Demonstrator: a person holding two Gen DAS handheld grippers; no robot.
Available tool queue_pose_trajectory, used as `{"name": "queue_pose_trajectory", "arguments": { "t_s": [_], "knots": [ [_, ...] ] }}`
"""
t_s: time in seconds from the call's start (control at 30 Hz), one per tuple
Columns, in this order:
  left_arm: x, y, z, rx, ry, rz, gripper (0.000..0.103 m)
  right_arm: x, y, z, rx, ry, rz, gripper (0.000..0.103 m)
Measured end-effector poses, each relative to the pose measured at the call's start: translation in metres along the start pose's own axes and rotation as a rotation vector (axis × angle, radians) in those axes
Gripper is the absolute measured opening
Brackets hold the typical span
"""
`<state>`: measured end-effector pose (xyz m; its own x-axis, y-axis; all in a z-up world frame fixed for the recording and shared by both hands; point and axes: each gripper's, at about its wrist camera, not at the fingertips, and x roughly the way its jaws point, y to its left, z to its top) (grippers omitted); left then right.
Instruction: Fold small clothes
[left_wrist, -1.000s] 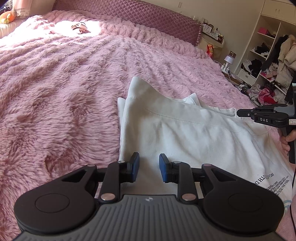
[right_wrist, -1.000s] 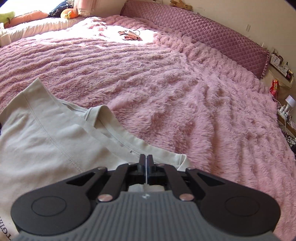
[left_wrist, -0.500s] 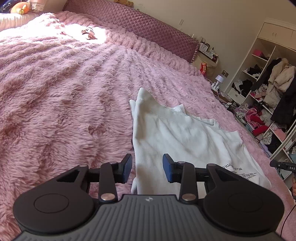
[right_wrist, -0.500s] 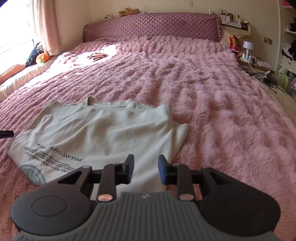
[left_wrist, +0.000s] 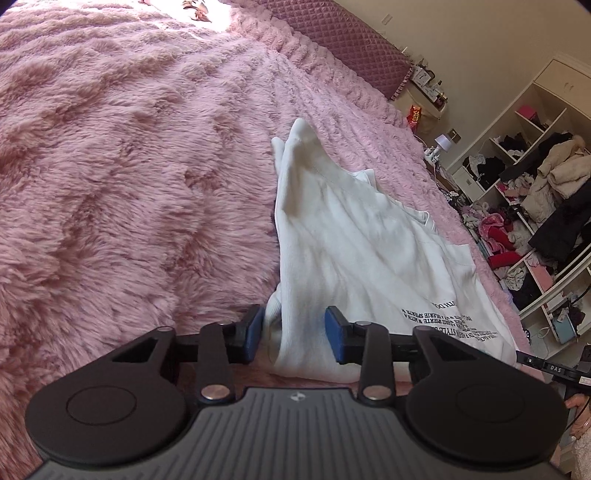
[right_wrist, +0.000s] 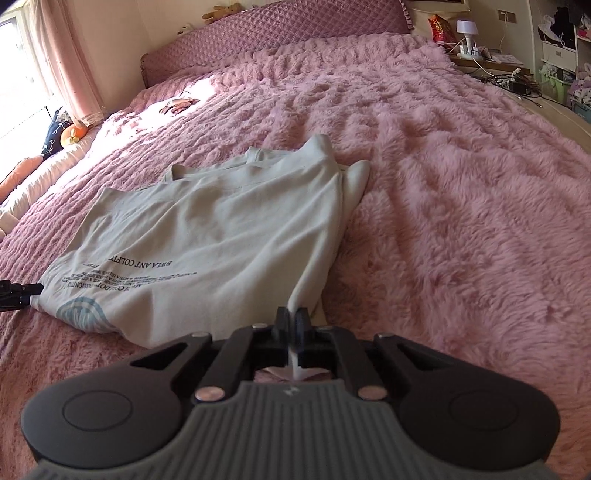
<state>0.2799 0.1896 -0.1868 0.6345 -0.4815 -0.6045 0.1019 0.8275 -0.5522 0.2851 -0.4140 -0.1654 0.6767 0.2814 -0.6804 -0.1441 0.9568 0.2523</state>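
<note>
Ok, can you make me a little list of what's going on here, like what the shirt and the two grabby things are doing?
garment: white T-shirt, partly folded, printed text showing
surface: fluffy pink blanket on a bed
left hand-held gripper: open, fingers either side of the shirt's near edge
right hand-held gripper: shut on a corner of the shirt
fold stage: not finished
background: cluttered shelves

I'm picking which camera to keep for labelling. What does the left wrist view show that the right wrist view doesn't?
Only the left wrist view: the open left gripper straddling the white T-shirt hem, and cluttered shelves. Only the right wrist view: the right gripper shut on a shirt corner, the curtain, a teddy bear on the headboard. Both: the shirt with printed text on the pink fuzzy blanket.
</note>
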Motion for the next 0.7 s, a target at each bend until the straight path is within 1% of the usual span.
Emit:
{"name": "queue_pose_trajectory", "arguments": {
  "t_s": [0.03,0.07,0.17,0.23,0.3,0.37,0.43,0.47,0.5,0.57,0.67,0.7],
  "knots": [
    [0.001,-0.003,0.0,0.011,0.008,0.002,0.013,-0.004,0.002,0.001,-0.005,-0.011,-0.002,0.0],
    [0.0,-0.005,0.0,0.009,0.013,-0.013,0.008,-0.008,0.003,0.002,-0.012,-0.022,-0.012,0.0],
    [-0.01,-0.005,0.003,-0.028,-0.017,-0.037,0.008,-0.022,0.001,0.008,-0.007,-0.056,-0.026,0.0],
    [-0.017,-0.006,0.005,-0.035,-0.035,-0.054,0.008,-0.031,-0.001,0.008,0.0,-0.072,-0.019,0.0],
    [-0.019,-0.012,0.005,0.003,-0.031,-0.012,0.007,-0.035,-0.001,0.004,-0.002,-0.077,-0.024,0.0],
    [-0.01,-0.014,0.003,0.035,0.021,0.054,0.007,-0.029,-0.004,-0.002,0.003,-0.055,-0.038,0.0],
    [0.006,-0.012,0.0,0.051,0.091,0.126,0.007,-0.02,-0.011,-0.013,0.028,-0.028,-0.055,0.0],
    [0.011,-0.011,-0.001,0.05,0.098,0.139,0.008,-0.013,-0.016,-0.021,0.044,-0.014,-0.066,0.0],
    [0.014,-0.009,-0.003,0.045,0.102,0.148,0.008,-0.007,-0.02,-0.027,0.065,-0.004,-0.068,0.0],
    [0.016,-0.012,-0.002,0.053,0.111,0.166,0.016,0.0,-0.024,-0.036,0.098,0.001,-0.068,0.0],
    [0.007,-0.011,0.005,0.048,0.118,0.153,0.022,0.002,-0.025,-0.036,0.116,0.014,-0.055,0.0],
    [0.002,-0.012,0.008,0.042,0.114,0.148,0.024,-0.001,-0.024,-0.034,0.118,0.01,-0.055,0.005]
  ]
}}
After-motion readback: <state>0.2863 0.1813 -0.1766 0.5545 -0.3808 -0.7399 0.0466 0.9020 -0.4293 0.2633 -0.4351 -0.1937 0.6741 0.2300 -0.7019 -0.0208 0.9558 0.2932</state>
